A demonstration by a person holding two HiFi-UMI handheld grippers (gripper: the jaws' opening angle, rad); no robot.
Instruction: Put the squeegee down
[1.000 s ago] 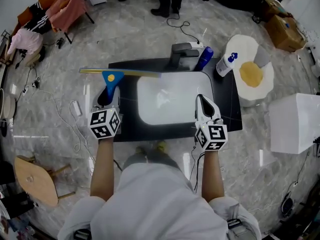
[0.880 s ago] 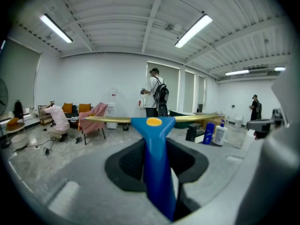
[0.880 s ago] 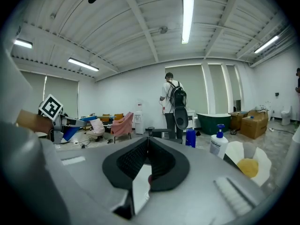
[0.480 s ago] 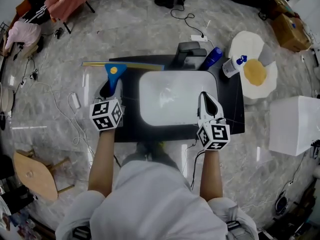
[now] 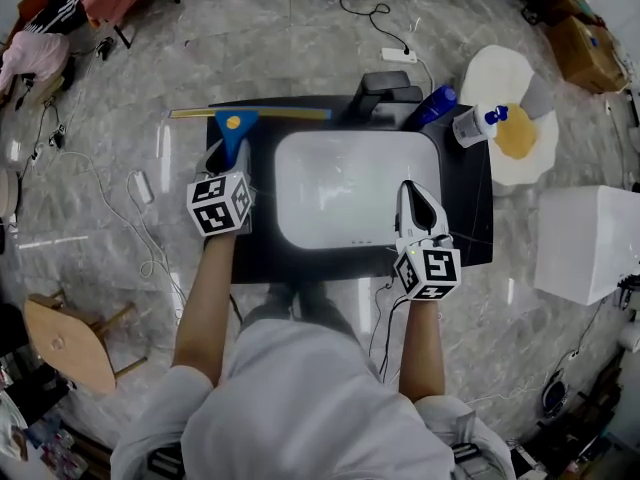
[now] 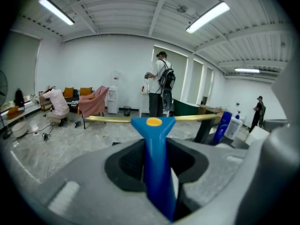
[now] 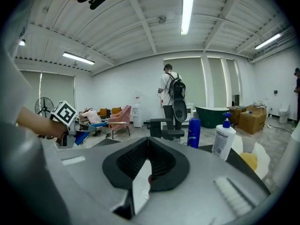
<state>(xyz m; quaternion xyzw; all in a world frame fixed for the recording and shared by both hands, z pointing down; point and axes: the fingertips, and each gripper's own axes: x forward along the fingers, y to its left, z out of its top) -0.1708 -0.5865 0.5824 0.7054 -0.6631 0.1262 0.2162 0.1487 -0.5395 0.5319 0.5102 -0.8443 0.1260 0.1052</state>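
The squeegee has a blue handle [image 5: 233, 134] and a long yellow blade [image 5: 250, 114]. In the head view the blade runs crosswise over the back left edge of the black counter [image 5: 470, 218]. Whether it touches the counter I cannot tell. My left gripper [image 5: 226, 160] is shut on the handle [image 6: 157, 168], and the blade [image 6: 108, 119] stretches level beyond the jaws. My right gripper [image 5: 412, 200] hovers at the right rim of the white sink [image 5: 350, 183]. Its jaws [image 7: 146, 165] are shut with nothing between them.
A black faucet [image 5: 385, 92], a blue bottle [image 5: 432, 108] and a white pump bottle [image 5: 472, 126] stand at the counter's back right. An egg-shaped rug [image 5: 515, 128] and a white box [image 5: 590, 243] lie to the right, a wooden stool [image 5: 60, 338] to the left. A person [image 6: 160, 86] stands beyond.
My left gripper has carried the squeegee forward and lower, toward the counter's back left edge. The right gripper has sunk slightly beside the sink.
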